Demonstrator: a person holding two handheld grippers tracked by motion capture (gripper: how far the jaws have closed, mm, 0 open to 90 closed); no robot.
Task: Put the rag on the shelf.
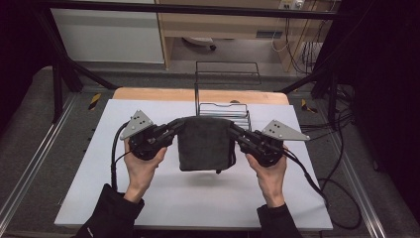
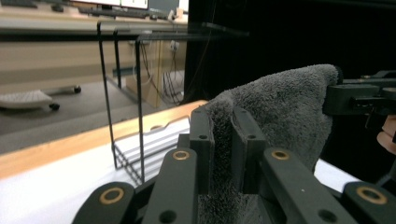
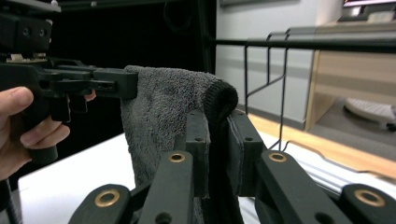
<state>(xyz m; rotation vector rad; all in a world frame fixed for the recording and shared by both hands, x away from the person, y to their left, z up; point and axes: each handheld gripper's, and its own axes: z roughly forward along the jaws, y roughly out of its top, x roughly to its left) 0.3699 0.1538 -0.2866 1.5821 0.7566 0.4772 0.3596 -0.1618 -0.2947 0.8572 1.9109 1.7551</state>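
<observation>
Both grippers [image 1: 179, 124] [image 1: 233, 128] on grey towel [image 1: 205, 144]

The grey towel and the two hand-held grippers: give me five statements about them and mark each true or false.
1. The left hand-held gripper is clamped on one top corner of the grey towel. True.
2. The right hand-held gripper hangs open, clear of the towel. False: its jaws are shut on the other top corner.
3. The towel lies flat on the white table. False: it hangs between the grippers, above the surface.
4. A black wire rack stands behind the towel. True.
5. The towel is bright red. False: it is dark grey.
</observation>
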